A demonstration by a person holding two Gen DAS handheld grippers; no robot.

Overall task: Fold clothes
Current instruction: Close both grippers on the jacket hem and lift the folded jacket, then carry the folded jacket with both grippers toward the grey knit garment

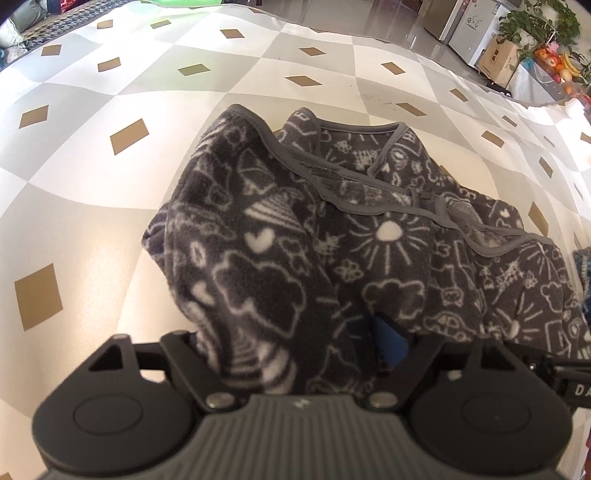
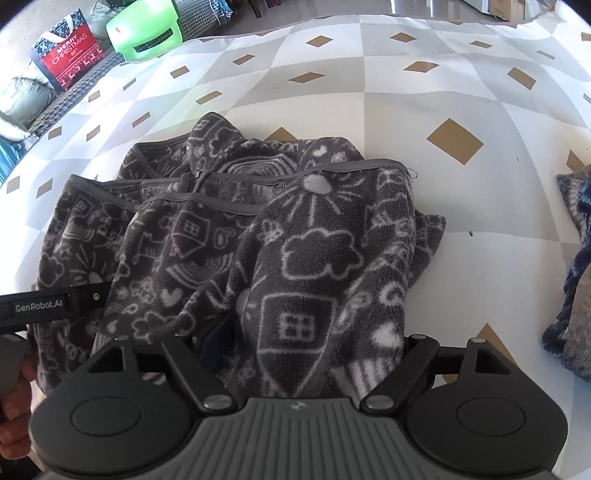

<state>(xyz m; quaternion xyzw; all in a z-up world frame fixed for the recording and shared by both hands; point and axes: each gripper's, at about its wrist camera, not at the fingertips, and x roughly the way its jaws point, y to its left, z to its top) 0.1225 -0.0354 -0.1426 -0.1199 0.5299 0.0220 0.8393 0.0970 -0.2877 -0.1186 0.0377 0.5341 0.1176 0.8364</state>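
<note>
A dark grey fleece garment [image 1: 332,229] with white doodle print and grey trim lies bunched on a checked mat [image 1: 110,92]. It also shows in the right wrist view [image 2: 295,229]. My left gripper [image 1: 295,354] is shut on a fold of its near edge; fleece covers the fingers except a bit of blue pad [image 1: 391,343]. My right gripper [image 2: 303,350] is shut on another fold of the near edge, its fingers buried in fleece. The left gripper's arm [image 2: 48,304] shows at the left of the right wrist view.
The mat [image 2: 406,110] has grey, white and gold diamonds. A blue-grey knitted cloth [image 2: 576,277] lies at the right. A green plastic stool [image 2: 147,29] and a red Christmas bag [image 2: 66,48] stand beyond the far left. Cabinets and plants [image 1: 535,33] stand far right.
</note>
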